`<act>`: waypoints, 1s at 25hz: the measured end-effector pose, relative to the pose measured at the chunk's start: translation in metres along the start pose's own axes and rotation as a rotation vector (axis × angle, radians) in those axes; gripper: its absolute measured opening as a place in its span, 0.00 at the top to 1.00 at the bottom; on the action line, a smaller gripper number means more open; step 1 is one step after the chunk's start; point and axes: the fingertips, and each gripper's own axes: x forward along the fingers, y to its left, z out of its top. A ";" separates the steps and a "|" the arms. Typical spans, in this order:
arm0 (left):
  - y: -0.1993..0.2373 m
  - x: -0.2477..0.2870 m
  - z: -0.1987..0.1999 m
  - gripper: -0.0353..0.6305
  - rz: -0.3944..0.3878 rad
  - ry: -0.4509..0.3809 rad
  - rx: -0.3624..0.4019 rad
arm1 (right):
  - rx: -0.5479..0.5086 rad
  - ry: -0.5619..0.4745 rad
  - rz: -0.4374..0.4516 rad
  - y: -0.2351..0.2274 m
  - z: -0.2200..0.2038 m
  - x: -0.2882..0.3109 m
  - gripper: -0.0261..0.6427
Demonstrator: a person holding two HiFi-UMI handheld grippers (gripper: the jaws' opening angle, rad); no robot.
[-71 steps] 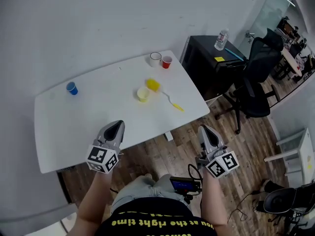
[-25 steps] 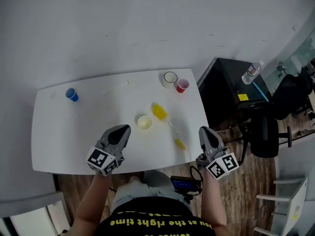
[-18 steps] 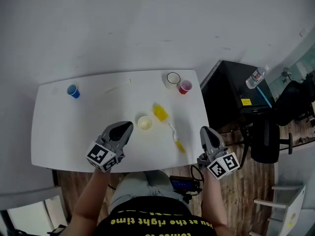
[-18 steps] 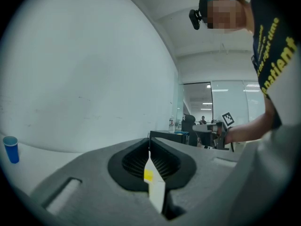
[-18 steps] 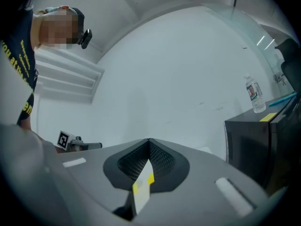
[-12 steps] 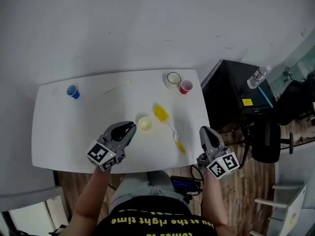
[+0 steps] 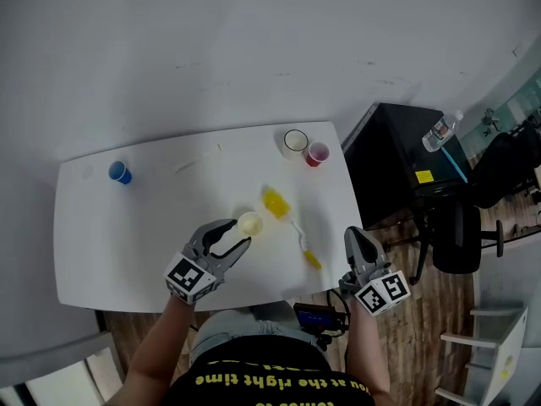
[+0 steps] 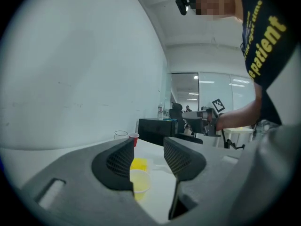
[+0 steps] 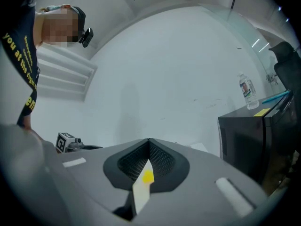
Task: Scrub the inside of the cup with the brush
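A pale yellow cup stands upright near the middle of the white table. My left gripper is just short of it. Its jaws have just been opening and stand apart, and the cup shows low in the gap ahead of them, untouched. Right of the cup lies the brush, with a yellow head, a white handle and a yellow tip. My right gripper hovers at the table's near right edge with its jaws shut and nothing in them.
A blue cup stands at the far left of the table, and a clear cup and a red cup at the far right corner. Beyond the right edge are a black cabinet with a water bottle and an office chair.
My left gripper has moved forward and down to the yellow cup, and its jaws have opened from shut. The right gripper has stayed shut by the table's near edge.
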 end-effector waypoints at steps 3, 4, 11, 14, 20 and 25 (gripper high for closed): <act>0.007 0.006 -0.006 0.61 -0.004 0.002 0.006 | 0.004 0.003 0.001 -0.004 -0.008 0.006 0.95; 0.010 0.008 -0.010 0.60 -0.006 0.004 -0.001 | 0.009 0.008 0.000 -0.005 -0.011 0.009 0.95; 0.019 0.024 -0.031 0.50 -0.027 0.046 -0.016 | 0.024 0.062 0.005 -0.010 -0.031 0.024 0.95; 0.020 0.031 -0.046 0.47 -0.036 0.082 -0.024 | 0.038 0.075 0.004 -0.012 -0.039 0.027 0.95; 0.028 0.042 -0.066 0.45 -0.015 0.121 -0.036 | 0.059 0.112 0.016 -0.014 -0.059 0.036 0.95; 0.032 0.049 -0.086 0.41 -0.016 0.149 -0.049 | 0.069 0.154 0.025 -0.015 -0.074 0.046 0.95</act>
